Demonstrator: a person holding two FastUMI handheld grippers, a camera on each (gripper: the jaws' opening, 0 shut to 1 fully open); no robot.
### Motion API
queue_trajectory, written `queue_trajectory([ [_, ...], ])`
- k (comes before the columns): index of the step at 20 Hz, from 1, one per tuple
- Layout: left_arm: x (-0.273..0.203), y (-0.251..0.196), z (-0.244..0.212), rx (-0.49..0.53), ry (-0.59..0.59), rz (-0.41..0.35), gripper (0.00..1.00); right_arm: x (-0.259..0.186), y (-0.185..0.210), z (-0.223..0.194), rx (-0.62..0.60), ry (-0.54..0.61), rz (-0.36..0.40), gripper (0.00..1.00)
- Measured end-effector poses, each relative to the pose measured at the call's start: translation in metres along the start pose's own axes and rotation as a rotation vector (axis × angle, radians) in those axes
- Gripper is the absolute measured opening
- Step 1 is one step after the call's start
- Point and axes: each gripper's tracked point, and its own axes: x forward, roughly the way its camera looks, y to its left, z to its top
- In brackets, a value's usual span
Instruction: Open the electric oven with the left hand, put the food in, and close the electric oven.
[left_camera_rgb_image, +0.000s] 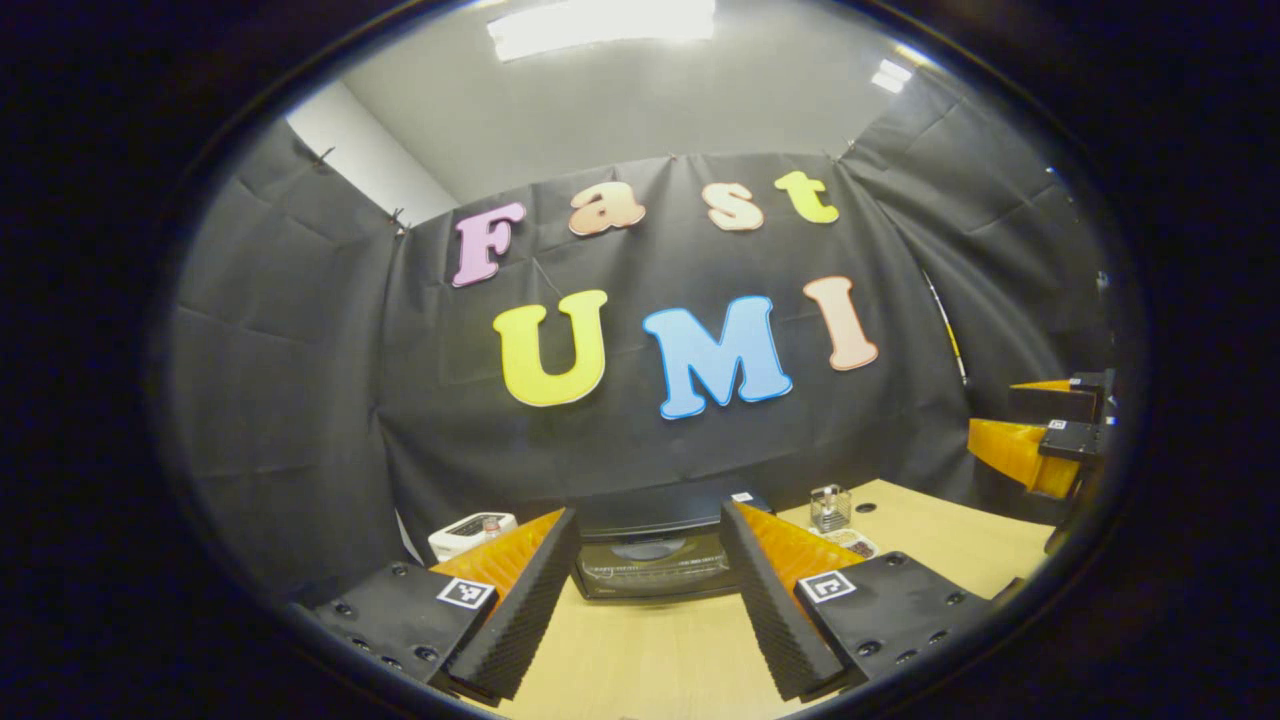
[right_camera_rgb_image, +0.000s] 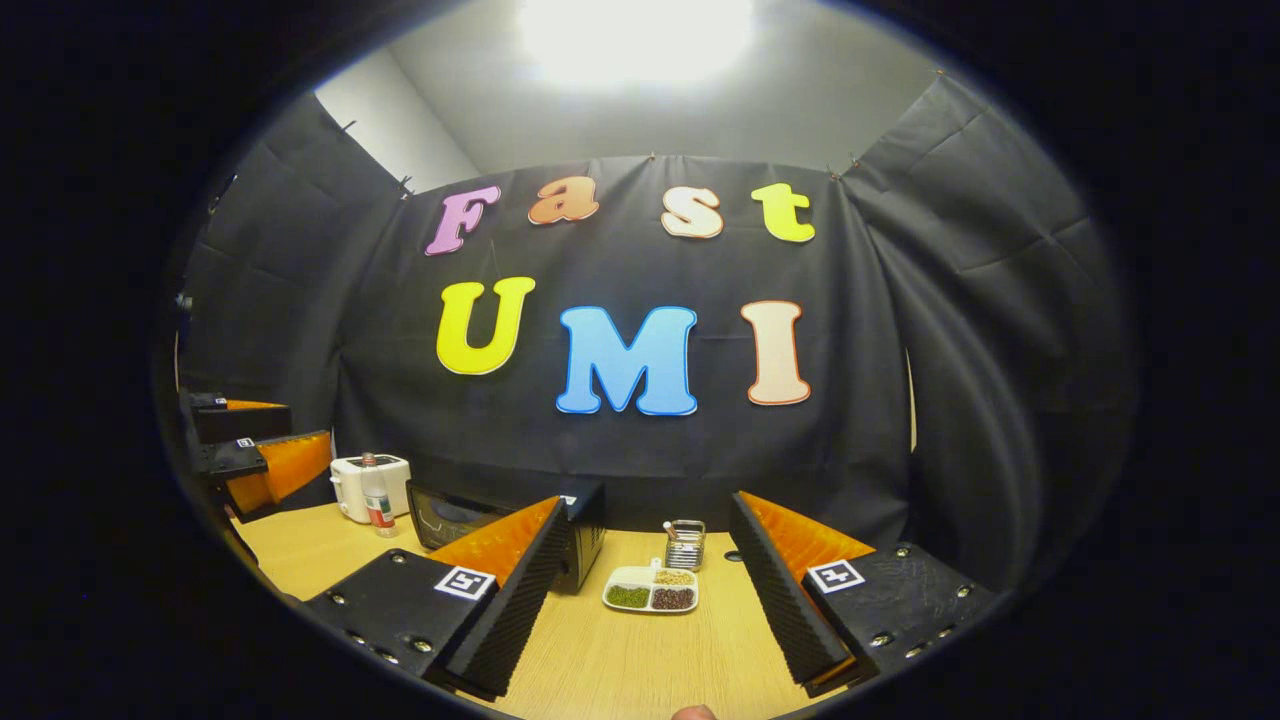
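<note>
We logged the left gripper (left_camera_rgb_image: 648, 590) with fingers wide apart, empty, framing the closed oven (left_camera_rgb_image: 655, 560) at lower centre, ready for its door. The right gripper (right_camera_rgb_image: 640, 590), likewise spread and empty, faced the food tray (right_camera_rgb_image: 650, 590) on the desk (right_camera_rgb_image: 620, 660).

A staged recording booth, not a real kitchen: black cloth (right_camera_rgb_image: 950, 330) pinned up as walls on three sides, a plain white room wall (right_camera_rgb_image: 400, 130) and ceiling light (right_camera_rgb_image: 635, 30) showing above it. A pale wooden table (right_camera_rgb_image: 620, 660) carries kitchen props: a small black oven (left_camera_rgb_image: 655, 560), a white toaster (right_camera_rgb_image: 370, 485), a bottle (right_camera_rgb_image: 377, 500), a divided dish of beans (right_camera_rgb_image: 650, 592) and a wire holder (right_camera_rgb_image: 685, 545)
</note>
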Motion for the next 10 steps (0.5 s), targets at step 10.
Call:
queue_trajectory([
  [10, 0.015, 0.005, 0.006, -0.038, -0.028, -0.048, 0.99, 0.004, 0.004, 0.021, -0.016, -0.044, -0.031, 0.98],
])
